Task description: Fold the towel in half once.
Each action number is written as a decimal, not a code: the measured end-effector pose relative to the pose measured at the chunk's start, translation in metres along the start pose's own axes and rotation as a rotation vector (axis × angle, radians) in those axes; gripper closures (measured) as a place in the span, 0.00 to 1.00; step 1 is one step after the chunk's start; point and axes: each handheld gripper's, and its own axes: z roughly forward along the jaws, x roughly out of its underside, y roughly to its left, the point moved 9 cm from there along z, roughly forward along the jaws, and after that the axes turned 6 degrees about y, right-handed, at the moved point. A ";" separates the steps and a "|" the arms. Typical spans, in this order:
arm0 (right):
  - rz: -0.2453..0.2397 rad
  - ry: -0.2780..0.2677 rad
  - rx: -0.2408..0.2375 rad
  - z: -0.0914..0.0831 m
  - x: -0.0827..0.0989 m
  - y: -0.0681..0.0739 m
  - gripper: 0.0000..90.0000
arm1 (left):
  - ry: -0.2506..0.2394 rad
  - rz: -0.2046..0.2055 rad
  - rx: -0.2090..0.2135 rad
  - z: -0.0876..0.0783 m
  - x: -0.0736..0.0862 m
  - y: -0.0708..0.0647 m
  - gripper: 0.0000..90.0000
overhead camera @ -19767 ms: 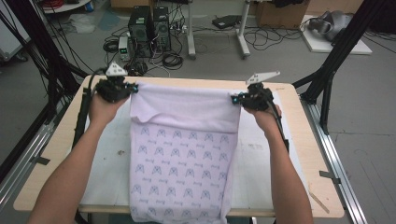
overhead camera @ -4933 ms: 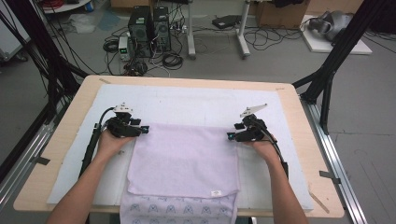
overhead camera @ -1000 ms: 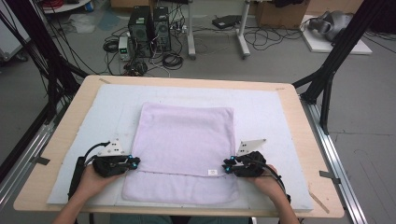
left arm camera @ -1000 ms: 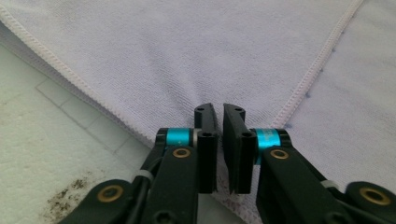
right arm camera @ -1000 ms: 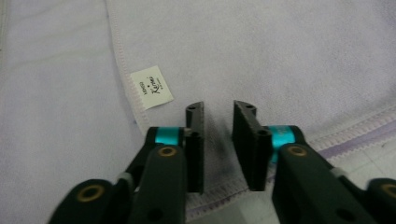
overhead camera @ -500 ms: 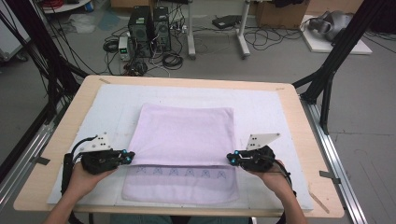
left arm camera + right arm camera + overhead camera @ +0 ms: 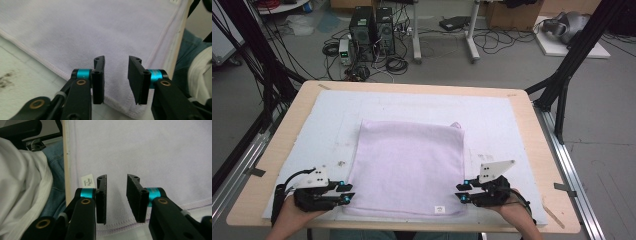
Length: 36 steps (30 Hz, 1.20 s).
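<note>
A folded lilac towel (image 7: 409, 167) lies flat on the white mat (image 7: 512, 120) that covers my table (image 7: 532, 150), its near edge close to the table's front rim and a small white label (image 7: 439, 209) at its near right corner. My left tongs (image 7: 346, 192) sit just beside the towel's near left corner. Their jaws have just been opening and now stand apart, with nothing between them; in the left gripper view (image 7: 115, 75) the towel's hemmed edge (image 7: 37, 56) lies beneath the gap. My right tongs (image 7: 462, 192) sit just beside the near right corner. Their jaws have likewise just been opening and stand apart, empty (image 7: 116, 195), over the hem near the label (image 7: 88, 180).
</note>
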 end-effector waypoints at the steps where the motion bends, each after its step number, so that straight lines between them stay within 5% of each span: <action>1: 0.011 0.010 0.000 0.007 0.002 -0.001 0.74 | 0.013 0.005 -0.004 0.003 0.001 0.001 0.71; 6: 0.017 0.058 -0.019 0.029 0.012 0.001 0.76 | 0.040 0.051 -0.014 0.015 0.007 0.001 0.87; 11: -0.004 0.063 -0.003 0.034 0.016 0.003 0.96 | 0.029 0.058 -0.019 0.012 0.006 -0.002 0.97; 16: -0.025 0.018 -0.011 0.020 0.006 0.007 0.97 | -0.018 0.052 -0.010 -0.005 0.000 -0.007 0.97; 21: -0.035 -0.003 -0.038 0.009 0.001 0.014 0.96 | -0.009 0.050 0.003 -0.011 0.003 -0.012 0.96; 23: -0.030 0.031 -0.077 0.013 0.006 0.018 0.91 | 0.009 0.037 0.009 -0.007 0.008 -0.010 0.87; 25: -0.023 0.062 -0.066 0.018 0.011 0.015 0.83 | 0.018 0.015 0.004 -0.003 0.010 -0.007 0.74; 30: 0.026 0.006 0.001 0.014 -0.001 -0.011 0.75 | -0.015 0.005 -0.023 0.000 -0.005 0.008 0.65; 36: 0.080 -0.021 0.112 0.007 -0.026 -0.065 0.68 | -0.097 -0.068 -0.106 0.006 -0.038 0.054 0.65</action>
